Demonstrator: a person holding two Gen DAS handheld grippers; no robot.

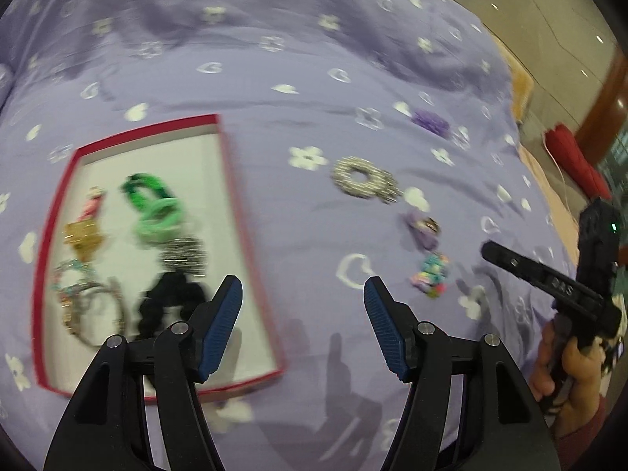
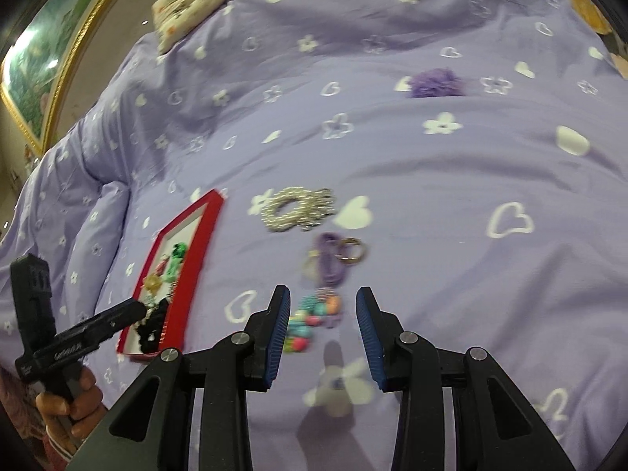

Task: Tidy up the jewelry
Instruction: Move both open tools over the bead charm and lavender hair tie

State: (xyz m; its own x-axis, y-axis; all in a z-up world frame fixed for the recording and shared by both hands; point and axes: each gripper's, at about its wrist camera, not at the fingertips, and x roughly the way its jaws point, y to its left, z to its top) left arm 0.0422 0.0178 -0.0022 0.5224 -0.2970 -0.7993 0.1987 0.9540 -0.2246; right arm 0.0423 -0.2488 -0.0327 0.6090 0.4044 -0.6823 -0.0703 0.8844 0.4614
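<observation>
Right gripper (image 2: 323,324) spread, empty, above multicolour bead bracelet (image 2: 314,316) on purple bedspread (image 2: 431,196). Left gripper (image 1: 303,300) spread, empty, near red tray (image 1: 251,231). Lower squarely, straddle beads, avoid pinching cloth.

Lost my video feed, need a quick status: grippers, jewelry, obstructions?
Left gripper and right gripper open, empty. Multicolour bead bracelet on bedspread ahead of right gripper. Red tray partly filled. Nothing blocking.

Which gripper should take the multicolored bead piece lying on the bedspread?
Right. The right gripper is open with the bead piece just ahead, between its fingers; the left gripper is empty by the red tray.
</observation>
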